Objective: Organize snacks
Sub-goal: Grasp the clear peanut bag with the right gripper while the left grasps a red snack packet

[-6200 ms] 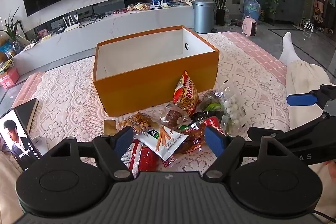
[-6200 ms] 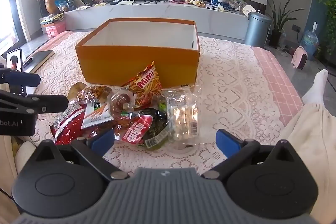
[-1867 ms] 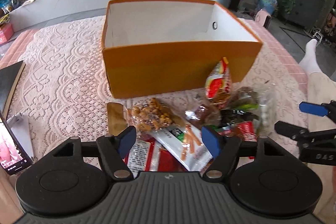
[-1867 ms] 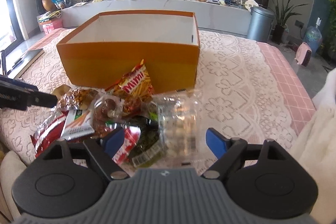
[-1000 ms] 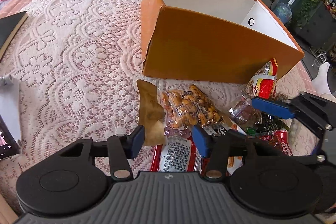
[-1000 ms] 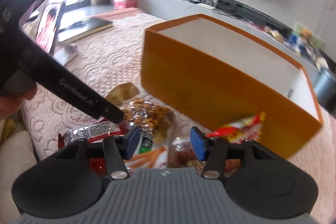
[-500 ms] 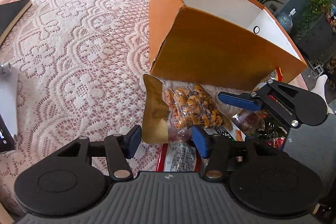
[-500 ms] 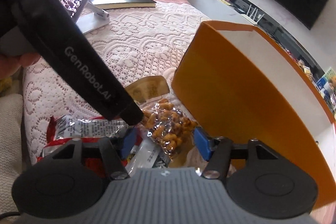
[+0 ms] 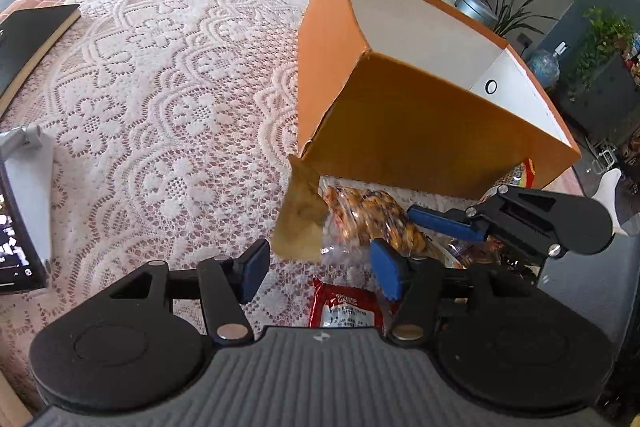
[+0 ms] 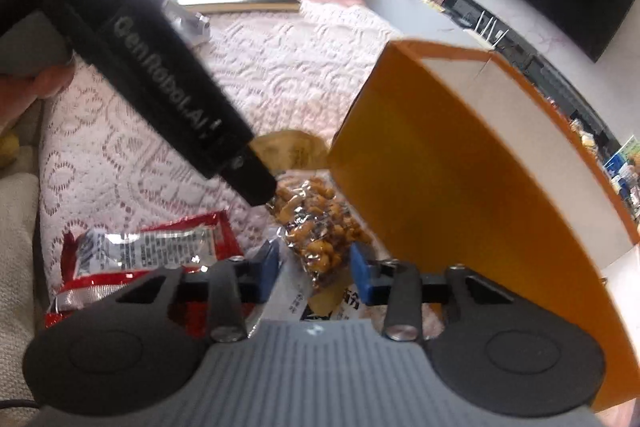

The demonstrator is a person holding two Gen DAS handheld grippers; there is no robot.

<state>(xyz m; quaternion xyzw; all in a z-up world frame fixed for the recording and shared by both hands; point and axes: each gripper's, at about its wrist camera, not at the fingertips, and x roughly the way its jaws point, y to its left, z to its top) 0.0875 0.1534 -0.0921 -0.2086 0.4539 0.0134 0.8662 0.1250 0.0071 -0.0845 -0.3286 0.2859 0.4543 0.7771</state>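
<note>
A clear bag of glazed nuts [image 9: 372, 215] with a tan top flap [image 9: 300, 219] lies just before the near corner of the open orange box [image 9: 420, 131]. My right gripper [image 10: 314, 269] comes in from the right, and its jaws are closing on the bag of nuts [image 10: 316, 239], which fills the gap between the blue pads. My left gripper [image 9: 320, 271] hovers over the flap and a red packet [image 9: 348, 307]; its jaws are opening, with nothing pressed between them. The left tool's black handle [image 10: 152, 67] crosses the right wrist view, tip by the bag's top.
More packets lie by the bag: a red one [image 10: 140, 251] and a white one [image 10: 296, 299]. A phone on a stand [image 9: 12, 227] and a dark book [image 9: 24, 39] sit at the left of the lace cloth [image 9: 160, 107]. A hand [image 10: 24, 83] holds the left tool.
The right gripper's jaws have narrowed around the bag of nuts, and it has rolled and edged closer. The left gripper's jaws have widened a little.
</note>
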